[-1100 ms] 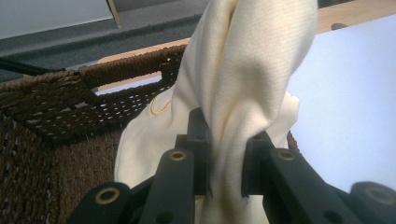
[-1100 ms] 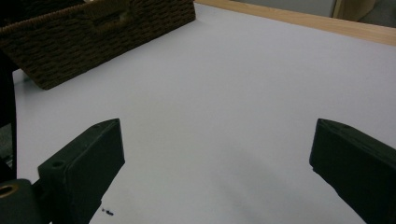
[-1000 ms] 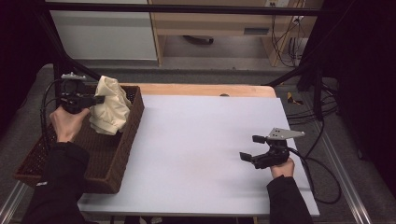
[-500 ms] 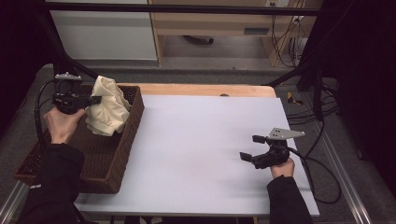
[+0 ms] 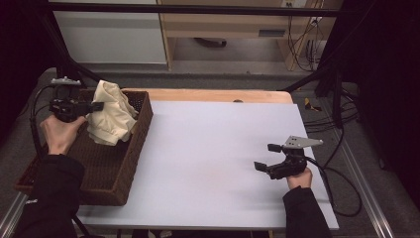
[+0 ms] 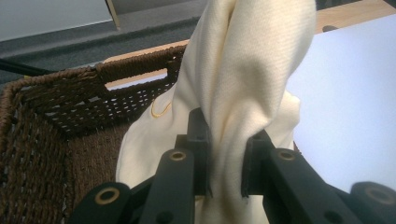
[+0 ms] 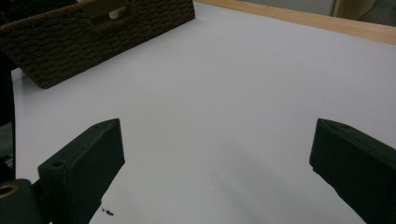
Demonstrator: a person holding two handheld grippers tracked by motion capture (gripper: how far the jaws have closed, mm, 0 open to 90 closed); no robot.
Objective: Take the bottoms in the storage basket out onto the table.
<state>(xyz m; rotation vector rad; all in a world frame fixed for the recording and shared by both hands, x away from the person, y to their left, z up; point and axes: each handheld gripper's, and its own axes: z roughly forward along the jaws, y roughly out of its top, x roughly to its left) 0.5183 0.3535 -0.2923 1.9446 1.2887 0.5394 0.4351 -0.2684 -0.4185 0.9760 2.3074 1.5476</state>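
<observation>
Brown wicker marks the far left of the table, where we see a basket (image 5: 111, 173) sitting at the edge of the white top (image 5: 213, 163), one long side along the sheet. Above its far end the left hand (image 5: 60, 134) holds the left gripper (image 5: 97, 106) level, its cable looping back off the table. We see the jaws pressed together on a fold of cream cloth (image 5: 110, 119), which hangs bunched from them over the far end of the basket, its lower part down inside the wicker walls. In the left gripper view the cloth (image 6: 243, 88) rises in a twisted column from between the two black jaws, pinched tight, with the basket's end wall and its handle slot (image 6: 135, 79) behind it and the white top to the right.

Toward the middle we see bare white top, with a strip of pale wood (image 5: 213, 95) along its far edge.

At the right, near the front corner, the right hand (image 5: 298, 177) holds the right gripper (image 5: 267, 157) low over the top, its grey plate on top and its cable curling off the right edge. Its jaws stand wide apart, gripping nothing. In the right gripper view we see the two jaws far to either side with white top (image 7: 224, 93) between them, and the basket (image 7: 93, 37) well off at upper left.
</observation>
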